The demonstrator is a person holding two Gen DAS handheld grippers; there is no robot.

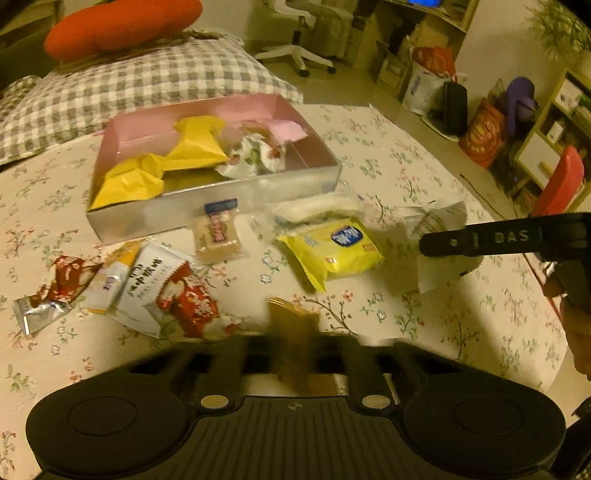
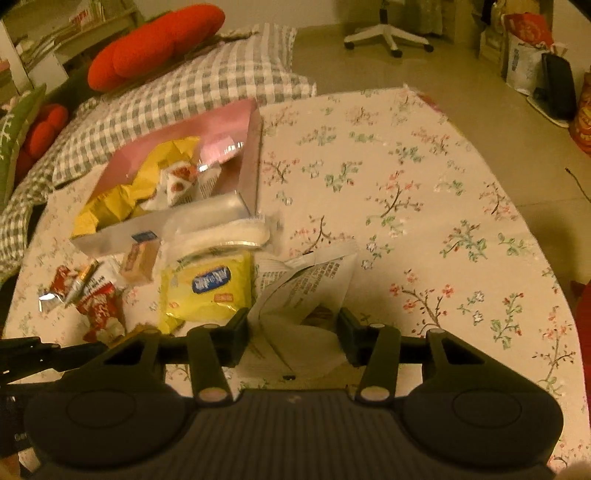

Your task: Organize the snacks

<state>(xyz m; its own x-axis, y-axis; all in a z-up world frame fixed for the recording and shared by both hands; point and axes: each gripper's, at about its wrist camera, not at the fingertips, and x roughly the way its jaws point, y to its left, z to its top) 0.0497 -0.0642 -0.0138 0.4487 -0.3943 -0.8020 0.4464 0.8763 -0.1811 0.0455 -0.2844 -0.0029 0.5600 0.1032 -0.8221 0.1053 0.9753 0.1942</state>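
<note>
My left gripper (image 1: 295,347) is shut on a thin gold-brown packet (image 1: 291,321), blurred, just above the floral tablecloth (image 1: 424,177). My right gripper (image 2: 293,332) is shut on a white printed packet (image 2: 306,284); in the left wrist view its black finger (image 1: 480,240) shows with that white packet (image 1: 436,269) hanging from it. A box (image 1: 155,218) with silver walls and a pink inside holds yellow wrappers (image 1: 162,170) and white-red packets (image 1: 255,155). In front of it lie a yellow packet with a blue label (image 1: 332,251), a small beige packet (image 1: 218,236), a white pack (image 1: 317,210) and red-white packets (image 1: 177,295).
A checked quilt (image 1: 147,85) and an orange cushion (image 1: 122,26) lie behind the box. An office chair (image 1: 303,33), shelves and bags (image 1: 480,133) stand on the floor beyond. The table's rounded edge (image 2: 546,258) runs along the right, and a red chair (image 1: 561,181) stands beside it.
</note>
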